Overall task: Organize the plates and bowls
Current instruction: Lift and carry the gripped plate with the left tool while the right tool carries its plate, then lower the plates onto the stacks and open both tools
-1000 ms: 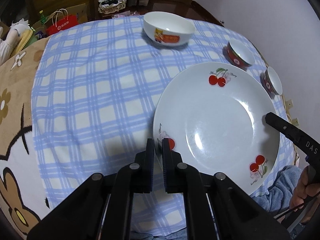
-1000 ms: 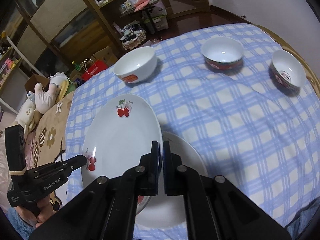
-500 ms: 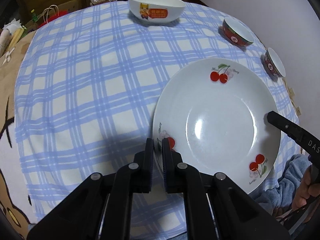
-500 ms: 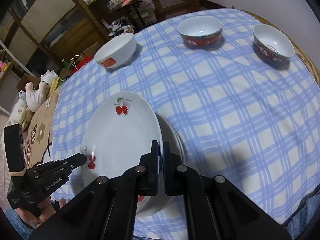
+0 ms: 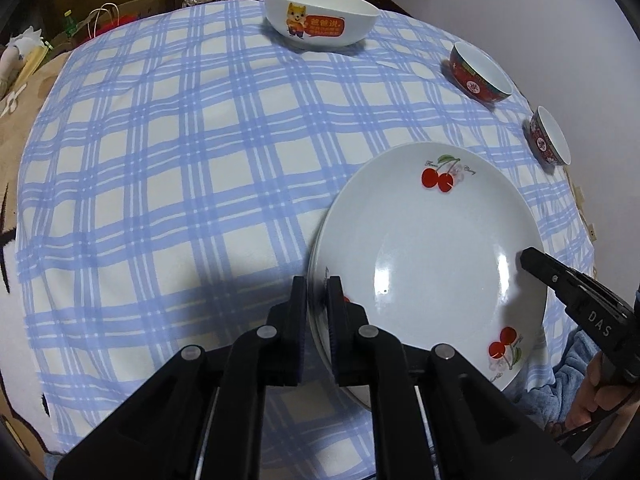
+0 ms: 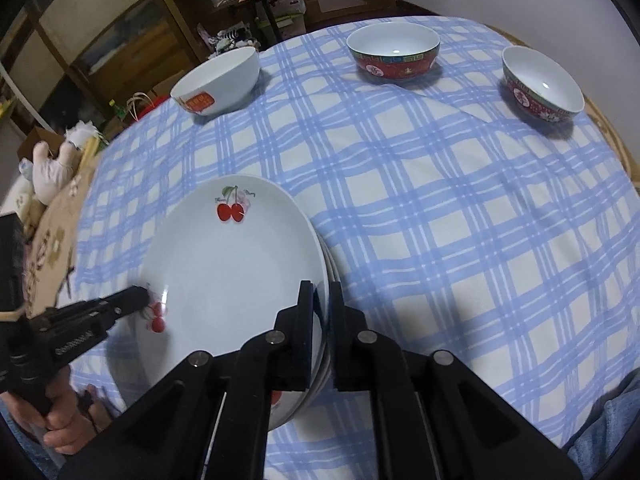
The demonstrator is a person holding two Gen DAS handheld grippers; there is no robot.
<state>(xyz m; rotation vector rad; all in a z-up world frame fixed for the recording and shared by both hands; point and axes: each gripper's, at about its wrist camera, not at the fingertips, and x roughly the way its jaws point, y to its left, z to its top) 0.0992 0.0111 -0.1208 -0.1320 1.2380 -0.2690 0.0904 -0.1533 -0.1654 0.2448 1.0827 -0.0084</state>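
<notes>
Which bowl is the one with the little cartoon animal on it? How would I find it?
Start at the table with the blue checked cloth and look past the cherry plate to the far edge. The white bowl stands there alone, apart from the two red bowls on the right. It is the biggest bowl and the only one with an orange cartoon animal and an orange label on its side.

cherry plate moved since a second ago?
Yes. In the right wrist view the cherry plate has come down onto the plate beneath, which showed wide beside it before; only its rim edge peeks out now.
</notes>
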